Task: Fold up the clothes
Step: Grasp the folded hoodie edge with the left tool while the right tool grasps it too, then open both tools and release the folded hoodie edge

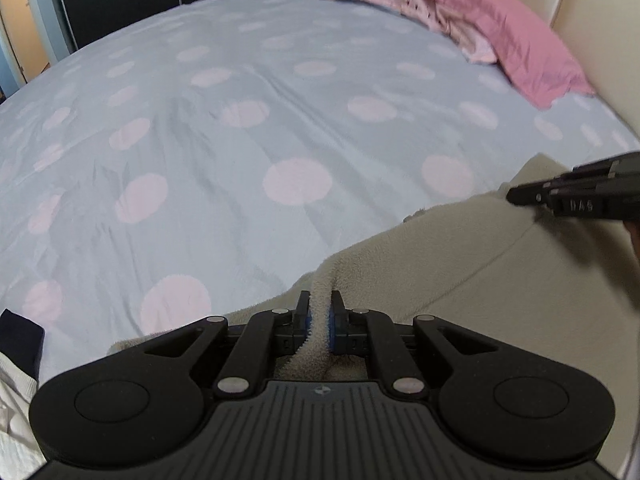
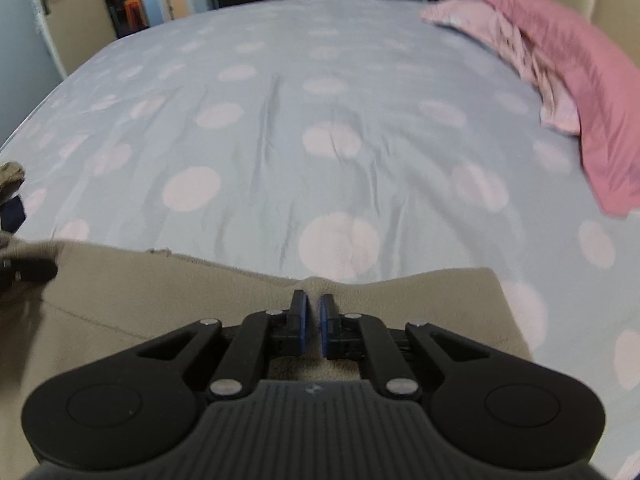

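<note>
A beige fleece garment [image 1: 460, 264] lies at the near edge of the bed, its far hem running across both views [image 2: 200, 280]. My left gripper [image 1: 320, 312] is shut on a raised ridge of its hem, and the fabric runs back between the blue pads. My right gripper [image 2: 313, 312] is shut on the hem further right, where the cloth puckers up at the fingertips. In the left wrist view the right gripper [image 1: 516, 196] comes in from the right above the garment. The left gripper [image 2: 36, 270] shows at the left edge of the right wrist view.
The bed sheet [image 1: 248, 128] is pale blue with pink dots and stretches far ahead. Pink pillows [image 2: 568, 80] lie at the far right by a cream headboard [image 1: 600, 40]. A white and navy garment [image 1: 16, 360] sits at the near left. Dark wardrobe doors stand beyond the bed.
</note>
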### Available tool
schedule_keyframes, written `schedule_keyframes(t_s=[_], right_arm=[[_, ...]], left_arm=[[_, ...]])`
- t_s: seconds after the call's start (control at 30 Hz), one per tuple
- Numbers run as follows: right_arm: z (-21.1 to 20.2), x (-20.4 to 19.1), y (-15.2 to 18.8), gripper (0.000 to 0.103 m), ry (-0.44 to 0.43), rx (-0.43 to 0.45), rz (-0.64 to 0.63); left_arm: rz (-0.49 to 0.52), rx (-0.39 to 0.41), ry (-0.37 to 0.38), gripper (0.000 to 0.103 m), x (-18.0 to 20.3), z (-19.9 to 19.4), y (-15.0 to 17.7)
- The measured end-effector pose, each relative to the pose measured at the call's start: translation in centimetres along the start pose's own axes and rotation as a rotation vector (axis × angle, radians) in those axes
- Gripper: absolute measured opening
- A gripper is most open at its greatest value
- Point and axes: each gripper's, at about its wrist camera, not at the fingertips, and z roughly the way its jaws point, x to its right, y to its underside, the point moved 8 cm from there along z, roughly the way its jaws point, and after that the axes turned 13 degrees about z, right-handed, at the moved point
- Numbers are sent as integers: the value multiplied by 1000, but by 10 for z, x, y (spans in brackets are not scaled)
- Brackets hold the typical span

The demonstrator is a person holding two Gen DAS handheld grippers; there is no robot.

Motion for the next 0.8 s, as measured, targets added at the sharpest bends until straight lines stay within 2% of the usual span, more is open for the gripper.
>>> schedule_keyframes(t_s=[0.13, 0.23, 0.4, 0.47, 0.53, 0.63, 0.8], right_arm=[[3, -1, -1, 13, 20, -16, 12], [-19, 1, -10, 22, 6, 27, 25], [-68, 18, -19, 23, -10, 107, 53], [-89, 25, -15, 23, -12, 135, 35], [-106, 32, -5, 23, -28, 135, 4], [-127, 44, 14, 23, -44, 129, -43], [-118, 70, 46, 24, -11, 79, -41]], left_arm=[[-59, 71, -35, 20, -12, -26, -2], [-107, 133, -61, 33, -23, -50, -3], [-167, 242, -149, 33, -40, -108, 5], [-174, 268, -130, 33, -35, -128, 15], [-147, 256, -111, 31, -26, -136, 26], [-103, 220, -137, 27, -10, -133, 46], [-176, 146, -145, 24, -11, -96, 77]])
